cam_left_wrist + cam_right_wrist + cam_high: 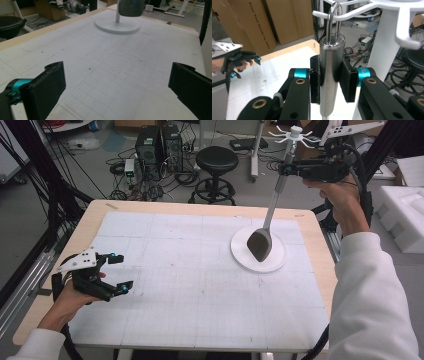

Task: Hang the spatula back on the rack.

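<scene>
A spatula with a dark head and a steel handle hangs upright over the round base of a white hook stand. My right gripper is raised high beside the stand's top and shut on the handle. The handle's wire loop crosses one white hook arm; I cannot tell if it rests on it. My left gripper lies low at the table's left, open with nothing between its fingers. In the left gripper view the head hangs above the base.
A white gridded mat covers the wooden table. Behind the table stand a black stool and computer towers amid cables. White foam blocks sit at the right, and cardboard boxes beyond the left side.
</scene>
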